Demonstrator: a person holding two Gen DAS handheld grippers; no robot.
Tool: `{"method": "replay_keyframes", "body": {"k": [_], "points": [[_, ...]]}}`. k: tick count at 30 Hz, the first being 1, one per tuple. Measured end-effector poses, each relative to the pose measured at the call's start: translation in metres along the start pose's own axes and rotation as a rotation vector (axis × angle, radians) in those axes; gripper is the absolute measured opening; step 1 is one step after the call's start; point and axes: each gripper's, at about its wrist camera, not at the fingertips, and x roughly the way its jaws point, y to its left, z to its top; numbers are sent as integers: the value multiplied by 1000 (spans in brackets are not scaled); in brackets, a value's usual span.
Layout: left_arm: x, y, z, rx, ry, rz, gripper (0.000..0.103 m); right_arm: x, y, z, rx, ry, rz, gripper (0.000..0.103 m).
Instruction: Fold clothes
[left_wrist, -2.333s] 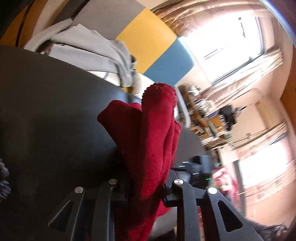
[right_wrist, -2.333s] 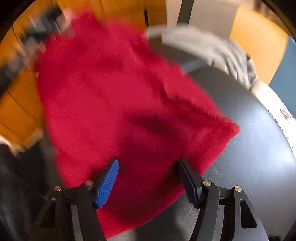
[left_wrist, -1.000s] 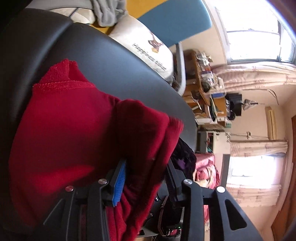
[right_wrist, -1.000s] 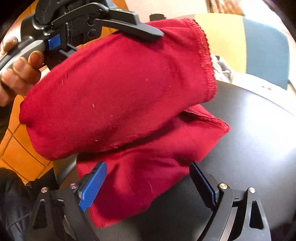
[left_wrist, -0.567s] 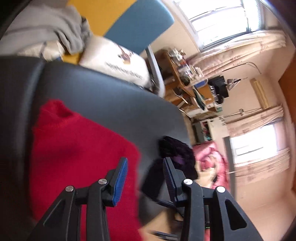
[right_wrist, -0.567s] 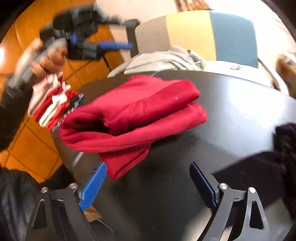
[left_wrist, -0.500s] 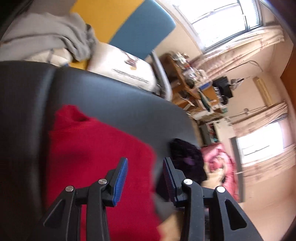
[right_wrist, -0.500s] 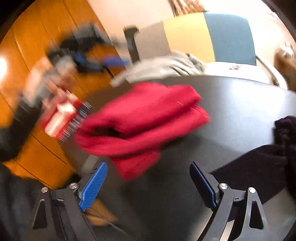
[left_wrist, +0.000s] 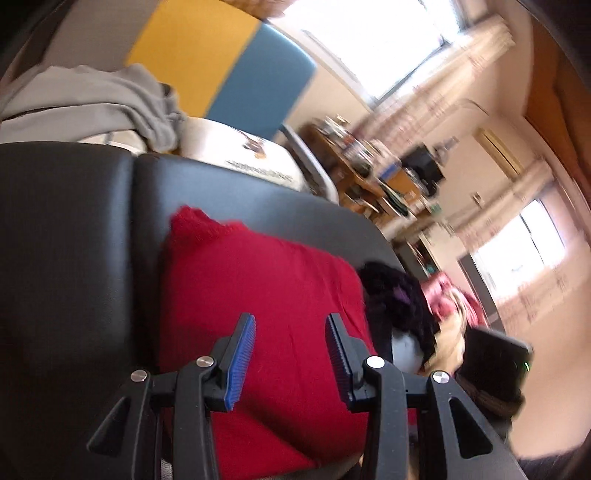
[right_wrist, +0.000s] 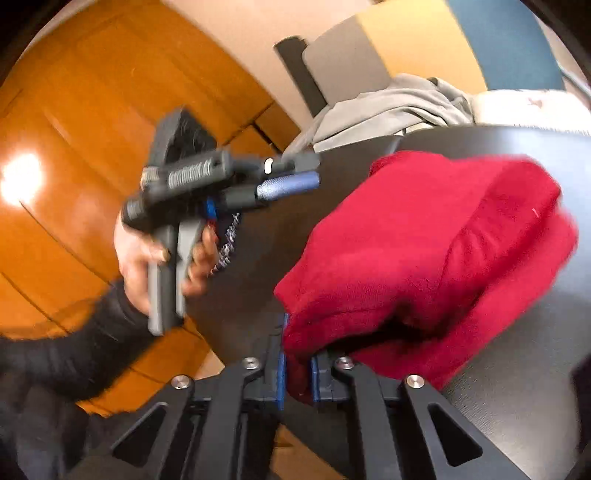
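Now the right gripper (right_wrist: 297, 363), at the bottom centre of its own view, pinches the near edge of the folded red garment (right_wrist: 424, 258), which lies on the black table (right_wrist: 517, 387). Meanwhile the left gripper (left_wrist: 290, 332) hovers over the garment half-spread and empty (a hand (right_wrist: 147, 254) grips its handle at centre left).

Cloth (right_wrist: 424, 236) lies folded on my table (right_wrist: 517, 387), its near edge between my right gripper (right_wrist: 297, 363) pads. Left gripper (left_wrist: 290, 354) hovers over it. Dark clothes (left_wrist: 399, 299) right; chair (left_wrist: 221, 74) far.
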Motion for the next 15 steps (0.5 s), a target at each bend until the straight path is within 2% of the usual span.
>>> {"method": "replay_keyframes", "body": {"k": [3, 4, 6, 8, 10, 12, 14, 15], "points": [[21, -5, -24, 71, 78, -17, 39, -2, -35, -33, 100, 30, -114, 10], [29, -7, -32, 86, 109, -17, 39, 2, -51, -48, 146, 64, -154, 10], [37, -13, -45, 146, 119, 20, 39, 1, -75, -75, 229, 58, -150, 8], [41, -18, -54, 176, 119, 40, 39, -6, -76, -78, 254, 32, -133, 8], [40, -21, -55, 178, 110, 39, 39, -13, -74, -77, 255, 15, -103, 17], [40, -24, -56, 192, 104, 46, 39, -28, -71, -70, 250, -17, -85, 19], [40, -27, -60, 210, 101, 58, 39, -46, -68, -59, 243, -91, -64, 27], [39, -28, -61, 212, 96, 67, 39, -52, -66, -52, 233, -134, -72, 44]]}}
